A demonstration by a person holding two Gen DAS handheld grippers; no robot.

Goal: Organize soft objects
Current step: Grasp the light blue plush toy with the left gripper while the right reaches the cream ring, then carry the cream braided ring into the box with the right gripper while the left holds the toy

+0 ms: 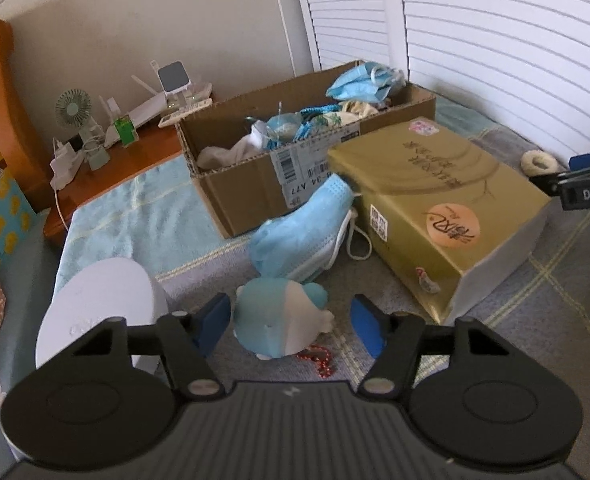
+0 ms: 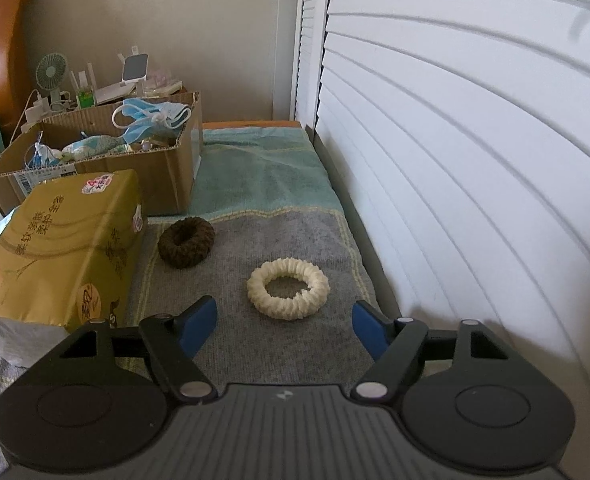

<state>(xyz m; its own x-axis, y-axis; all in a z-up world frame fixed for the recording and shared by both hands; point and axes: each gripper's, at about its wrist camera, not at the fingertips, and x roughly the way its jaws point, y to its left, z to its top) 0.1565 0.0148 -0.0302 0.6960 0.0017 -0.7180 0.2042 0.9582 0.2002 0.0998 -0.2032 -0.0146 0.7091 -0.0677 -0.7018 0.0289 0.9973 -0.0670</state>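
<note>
Ribbed cream scrunchie, ring-shaped

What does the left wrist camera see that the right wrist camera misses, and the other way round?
Only the left wrist view shows the small blue-and-white plush toy between the open fingers of the left hand-held gripper, a loose blue face mask and a white round lid. Only the right wrist view shows the brown scrunchie. Both show the cardboard box, the gold tissue pack and the cream scrunchie.
</note>
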